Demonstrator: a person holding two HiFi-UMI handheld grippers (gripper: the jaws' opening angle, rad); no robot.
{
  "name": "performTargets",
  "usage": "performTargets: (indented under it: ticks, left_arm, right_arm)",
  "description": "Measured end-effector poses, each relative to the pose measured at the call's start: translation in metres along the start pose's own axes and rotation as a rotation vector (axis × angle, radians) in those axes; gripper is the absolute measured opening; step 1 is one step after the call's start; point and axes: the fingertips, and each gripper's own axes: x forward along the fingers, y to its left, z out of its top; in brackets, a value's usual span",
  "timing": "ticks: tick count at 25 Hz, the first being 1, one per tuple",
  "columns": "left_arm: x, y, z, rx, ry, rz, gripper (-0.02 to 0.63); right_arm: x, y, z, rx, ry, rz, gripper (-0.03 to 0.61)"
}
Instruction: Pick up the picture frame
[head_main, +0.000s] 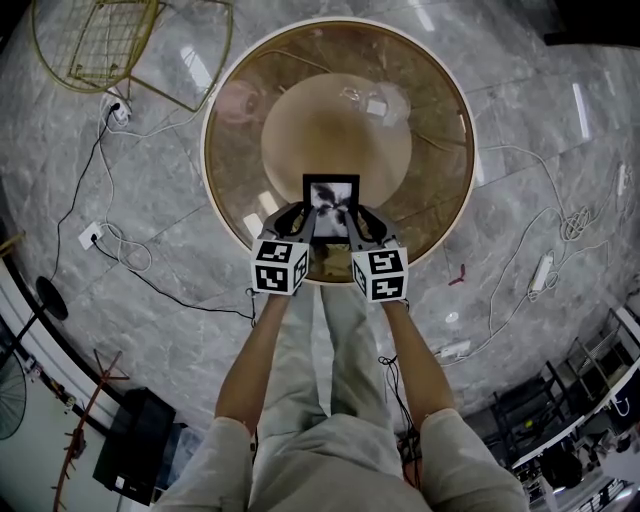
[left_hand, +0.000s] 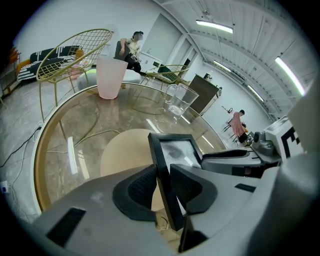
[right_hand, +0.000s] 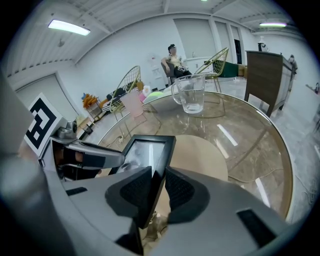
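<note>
A black picture frame (head_main: 331, 207) with a grey print is held up over the near part of the round glass table (head_main: 232, 170). My left gripper (head_main: 305, 226) is shut on its left edge, and my right gripper (head_main: 357, 227) is shut on its right edge. In the left gripper view the picture frame (left_hand: 167, 170) stands edge-on between the dark pads (left_hand: 142, 190). In the right gripper view the picture frame (right_hand: 150, 165) is clamped the same way, with its glass face turned left. The frame looks tilted and lifted off the glass.
On the far side of the table stand a pink cup (left_hand: 110, 76) and a clear glass mug (right_hand: 189, 93). A gold wire chair (head_main: 110, 40) is at the back left. Cables and a power strip (head_main: 541, 270) lie on the marble floor. People are in the room beyond.
</note>
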Motion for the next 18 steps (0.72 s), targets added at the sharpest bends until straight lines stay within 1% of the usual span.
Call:
performTargets:
  ticks: [8, 18]
  left_arm:
    - [-0.014, -0.010, 0.015, 0.014, -0.039, 0.000, 0.081]
    - [-0.048, -0.032, 0.054, 0.045, -0.106, 0.002, 0.081]
  right_arm:
    - [-0.017, 0.002, 0.014, -0.010, -0.044, -0.018, 0.083]
    - [-0.056, 0.009, 0.055, -0.038, -0.130, -0.042, 0.080]
